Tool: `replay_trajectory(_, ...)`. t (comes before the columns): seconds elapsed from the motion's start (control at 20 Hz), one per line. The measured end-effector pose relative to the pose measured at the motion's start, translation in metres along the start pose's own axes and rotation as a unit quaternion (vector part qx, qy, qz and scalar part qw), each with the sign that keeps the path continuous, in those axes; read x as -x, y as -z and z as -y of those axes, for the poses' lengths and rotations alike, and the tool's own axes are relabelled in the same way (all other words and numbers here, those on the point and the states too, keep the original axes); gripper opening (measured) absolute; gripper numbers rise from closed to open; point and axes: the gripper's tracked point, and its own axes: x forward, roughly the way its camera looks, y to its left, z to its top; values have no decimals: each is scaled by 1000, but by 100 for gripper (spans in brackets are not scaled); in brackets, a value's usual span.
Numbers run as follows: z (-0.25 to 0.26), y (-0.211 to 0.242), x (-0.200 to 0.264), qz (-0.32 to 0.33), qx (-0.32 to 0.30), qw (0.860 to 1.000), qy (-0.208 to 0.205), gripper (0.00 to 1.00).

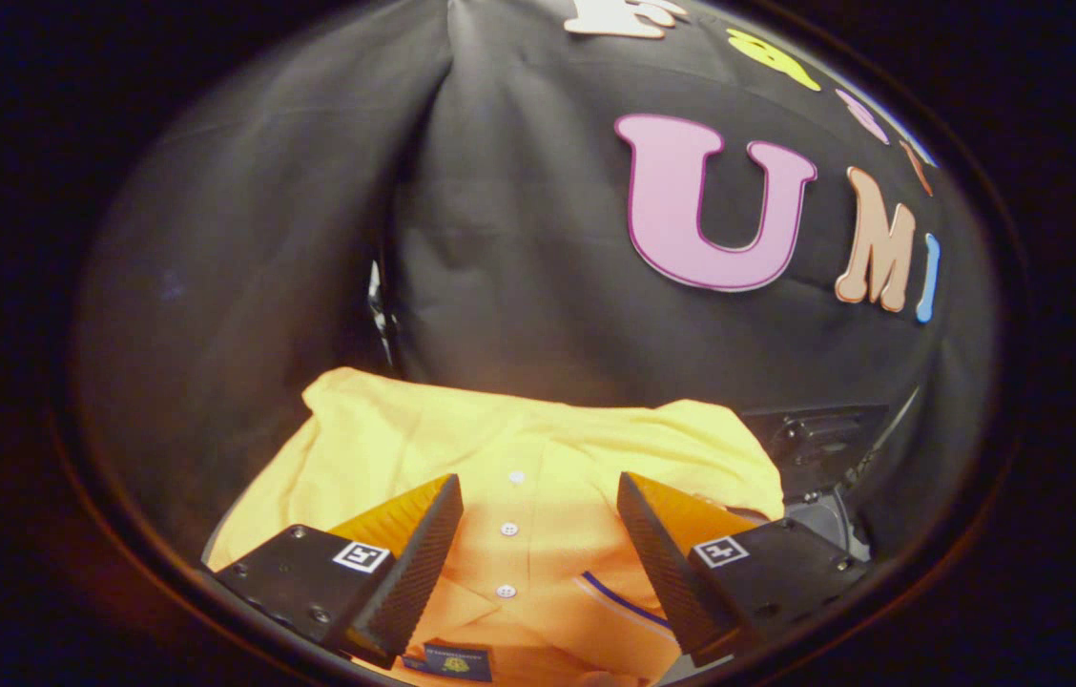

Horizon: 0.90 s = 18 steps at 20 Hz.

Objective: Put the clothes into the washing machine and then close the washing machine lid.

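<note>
A yellow polo shirt (519, 448) with white buttons and a blue-striped collar lies spread out under and ahead of my gripper (538, 496). Its button placket runs straight through the wide gap between my two fingers. The gripper is open and hovers just above the cloth, with nothing pinched. A blue neck label (450, 660) sits close to the base of the fingers. At the shirt's far right edge, a dark and grey machine part (819, 458) pokes out from under the fabric.
The black cloth wall (519, 239) of the booth rises right behind the shirt and folds into a corner on the left. A thin metal piece (376, 305) shows in that fold.
</note>
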Motion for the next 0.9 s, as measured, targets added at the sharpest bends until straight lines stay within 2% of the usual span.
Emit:
replay_trajectory(0.25,-8,11,-15,-39,9,999,-15,98)
replay_trajectory(0.35,-15,26,-20,-75,-19,996,-33,98)
replay_trajectory(0.45,-12,21,-29,-66,-29,997,-40,98)
replay_trajectory(0.55,-9,20,-20,-63,-17,997,-43,94)
replay_trajectory(0.65,-3,23,-16,-72,-8,996,-52,78)
replay_trajectory(0.8,10,27,-5,-69,-26,996,-58,28)
replay_trajectory(0.85,12,30,-2,-73,-34,995,-67,16)
replay_trajectory(0.9,17,32,0,-73,-32,994,-79,11)
